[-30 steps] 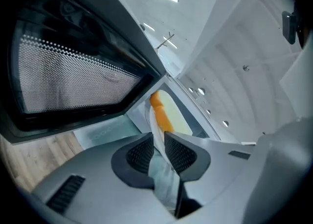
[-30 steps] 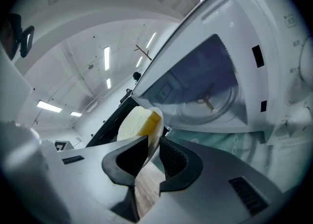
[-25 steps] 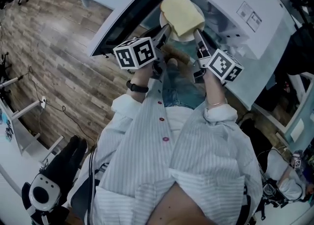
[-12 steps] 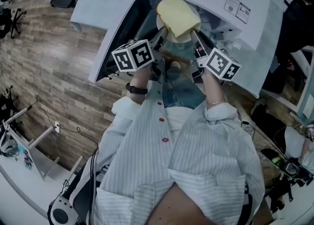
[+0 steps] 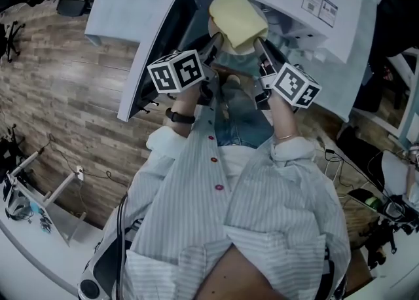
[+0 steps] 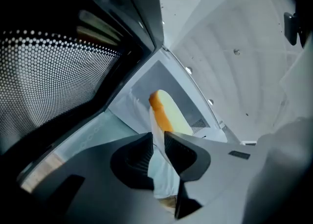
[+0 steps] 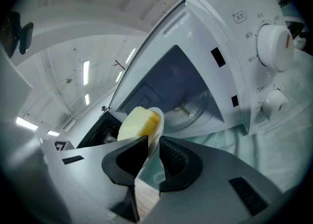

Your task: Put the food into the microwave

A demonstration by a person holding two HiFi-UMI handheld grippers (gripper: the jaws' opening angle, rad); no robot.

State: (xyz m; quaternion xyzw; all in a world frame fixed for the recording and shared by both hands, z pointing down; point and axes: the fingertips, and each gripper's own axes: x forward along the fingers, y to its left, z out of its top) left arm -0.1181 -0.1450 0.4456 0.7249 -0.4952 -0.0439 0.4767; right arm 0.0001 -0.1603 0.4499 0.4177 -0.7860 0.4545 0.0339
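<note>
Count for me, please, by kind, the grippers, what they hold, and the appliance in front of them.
Black two-jaw grippers: 2 (left gripper, right gripper)
Round white plate: 1
Pale yellow bread slice: 1
White microwave, door open: 1
Total: 5

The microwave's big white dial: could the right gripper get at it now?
Probably not yet. Nothing blocks the dial, but the right gripper is shut on the plate carrying the bread, with the left gripper on its other side; it would have to let go first.

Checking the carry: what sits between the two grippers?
A white plate bearing a bread slice, its rim pinched by the left gripper and the right gripper on opposite sides; the head view shows it.
</note>
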